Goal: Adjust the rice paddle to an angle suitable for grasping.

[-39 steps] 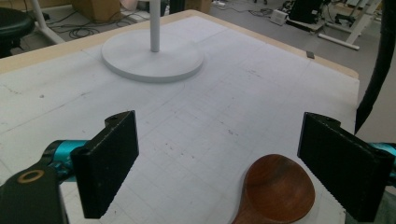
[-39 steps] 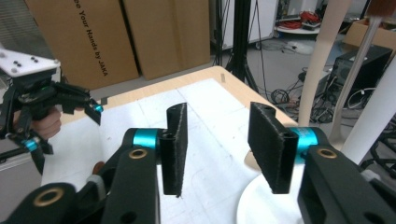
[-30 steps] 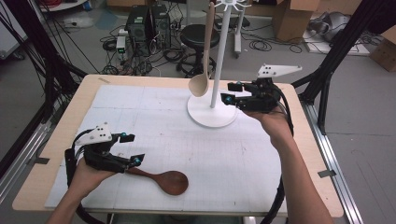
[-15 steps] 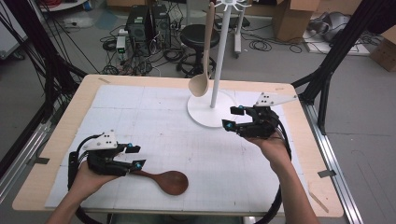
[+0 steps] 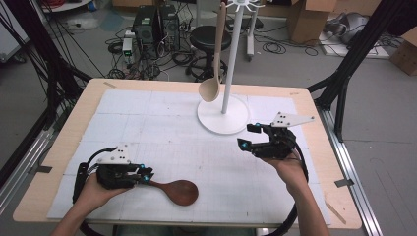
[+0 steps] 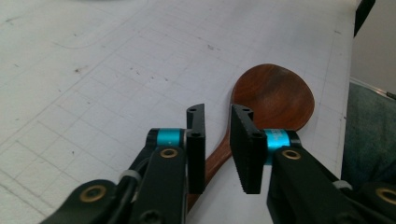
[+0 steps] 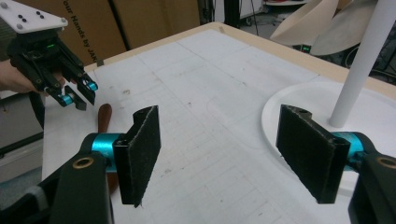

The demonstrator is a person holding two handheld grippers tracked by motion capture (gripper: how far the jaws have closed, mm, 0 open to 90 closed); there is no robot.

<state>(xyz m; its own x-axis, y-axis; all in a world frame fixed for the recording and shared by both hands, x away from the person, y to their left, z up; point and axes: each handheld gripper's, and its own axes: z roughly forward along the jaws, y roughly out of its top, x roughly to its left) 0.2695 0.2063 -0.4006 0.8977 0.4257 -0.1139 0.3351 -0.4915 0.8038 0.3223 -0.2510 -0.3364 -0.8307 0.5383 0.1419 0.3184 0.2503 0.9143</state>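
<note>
On the cardboard box (image 7: 84,23) beyond the counter's far edge I could read only part of the print, "our Hands by", the rest cut off. My left gripper (image 5: 146,177) lay low near the counter's (image 5: 64,147) front left corner, hand behind it, pointing along the front edge toward the dark wooden spoon (image 5: 178,190). Its fingers (image 6: 197,140) had just been closing around the spoon's handle, which ran between them; a narrow gap showed on each side, so I could not see the pads pressing the wood. The bowl lay flat on the white mat beside the front edge, and the handle's end was hidden under the gripper. My right gripper (image 5: 250,135) hovered near the right edge, just beside the white stand's base (image 5: 216,120), forearm coming in from the front; its fingers (image 7: 140,154) were spread wide on nothing and had just been opening. A pale spoon (image 5: 212,83) hung from the stand, its top cut off.
</note>
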